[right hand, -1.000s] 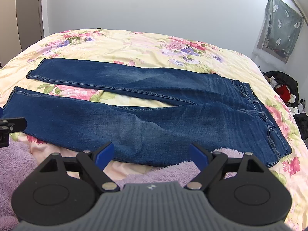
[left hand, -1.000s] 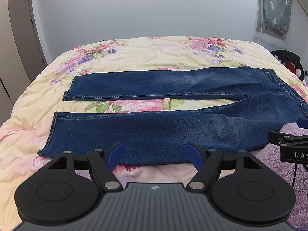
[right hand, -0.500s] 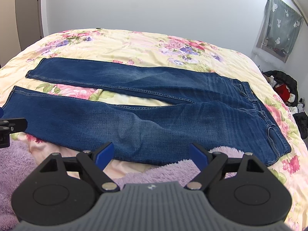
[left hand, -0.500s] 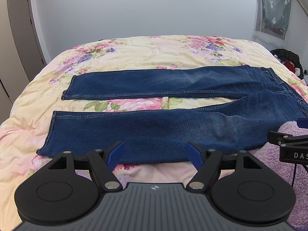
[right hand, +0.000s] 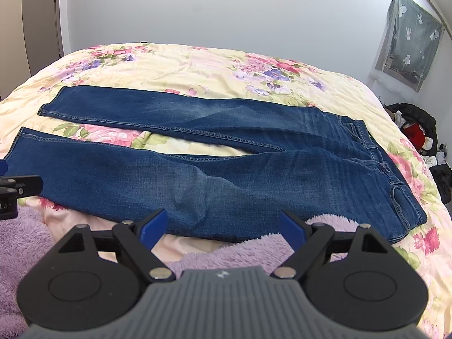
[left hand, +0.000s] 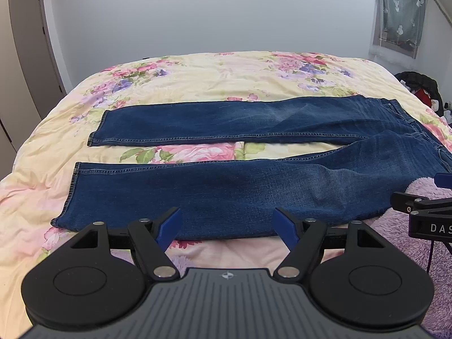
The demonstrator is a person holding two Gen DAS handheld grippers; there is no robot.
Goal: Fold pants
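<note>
- Left gripper (left hand: 227, 224): jaws spread wide, holding nothing. It hovers just short of the near edge of the pants (left hand: 226, 195), aimed at the lower part of the near leg. Judged purpose: a waiting pose from which this leg can be pinched.
- Near-leg hem (left hand: 72, 195): ahead and to the left of the left gripper, lying flat on the bed (left hand: 197, 70). The leg's outer seam runs directly in front of the blue fingertips (left hand: 169, 226), so it is the closest edge to take.
- Far leg (left hand: 226, 124): beyond the near leg, parallel to it, with a strip of floral quilt showing between the 2. The legs are spread apart and not yet laid one on the other, so no fold appears made; bringing 1 leg over the other is the likely first step.
- Right gripper (right hand: 217, 230): jaws likewise apart and empty. It faces the thigh of the near leg from just short of the cloth, above a purple fleece blanket (right hand: 254, 245) that lies between gripper and pants.
- Waistband (right hand: 392, 186): ahead and to the right of the right gripper, at the far right of the garment. With 1 gripper toward each end, the long edge could be lifted evenly, which would limit sagging of the denim.
- Clothes pile (right hand: 415, 130): well to the right, off the bed; not involved.
</note>
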